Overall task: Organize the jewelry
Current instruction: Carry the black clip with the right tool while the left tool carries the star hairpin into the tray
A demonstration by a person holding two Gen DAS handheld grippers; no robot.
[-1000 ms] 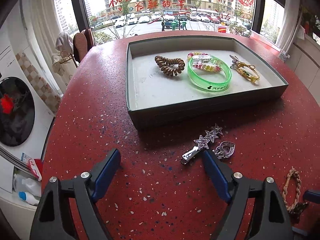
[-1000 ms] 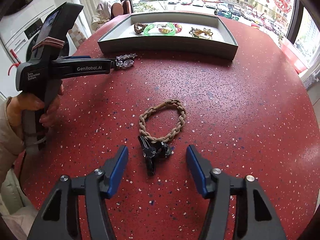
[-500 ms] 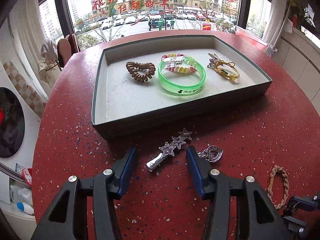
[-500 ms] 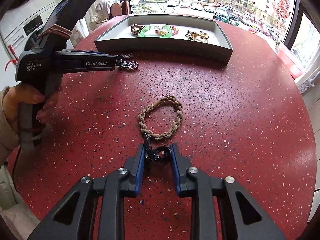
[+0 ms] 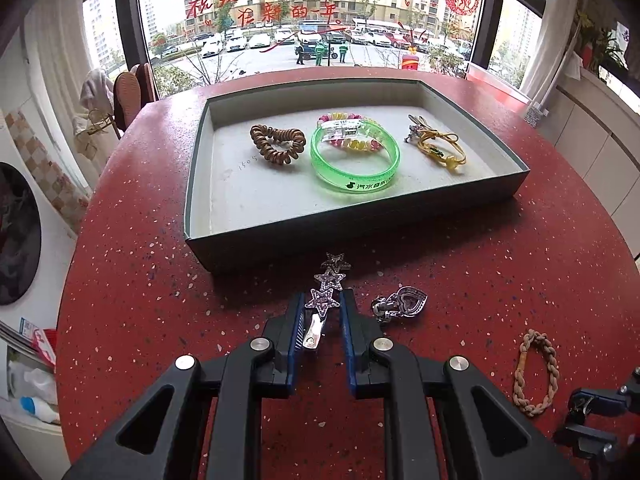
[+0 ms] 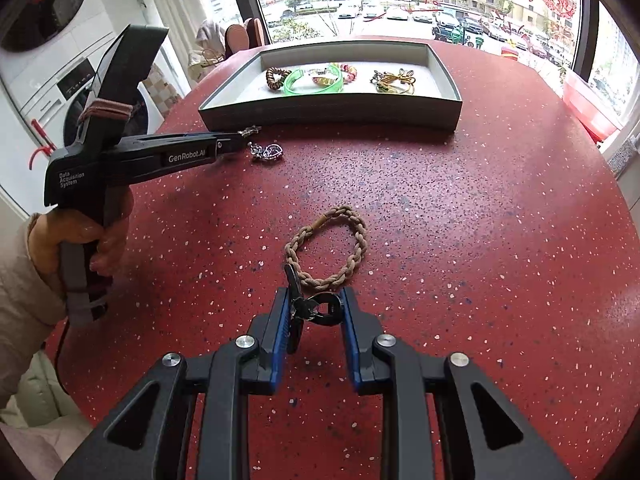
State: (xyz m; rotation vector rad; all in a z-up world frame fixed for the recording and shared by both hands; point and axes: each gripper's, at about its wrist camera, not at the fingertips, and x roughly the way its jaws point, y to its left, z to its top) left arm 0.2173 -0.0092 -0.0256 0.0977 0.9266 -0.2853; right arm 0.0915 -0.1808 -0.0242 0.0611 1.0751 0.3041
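My left gripper (image 5: 320, 312) is shut on a silver star hair clip (image 5: 326, 296) on the red table, just in front of the grey tray (image 5: 280, 226). A silver heart clip (image 5: 402, 304) lies right of it. My right gripper (image 6: 314, 312) is shut on a black hair clip (image 6: 316, 308) that touches a braided tan bracelet (image 6: 328, 248). The tray holds a brown coil hair tie (image 5: 276, 146), a green bangle (image 5: 354, 162), a pink-yellow coil tie (image 5: 348, 140) and a yellow cord bracelet (image 5: 436, 146).
The round red table (image 6: 460, 220) ends near the window at the back. A washing machine (image 6: 52, 60) stands to the left. The left gripper's body (image 6: 132, 156) and the hand holding it reach across the table's left side in the right wrist view.
Both grippers closed: the left moved forward and shut on the star clip, the right shut on the black clip.
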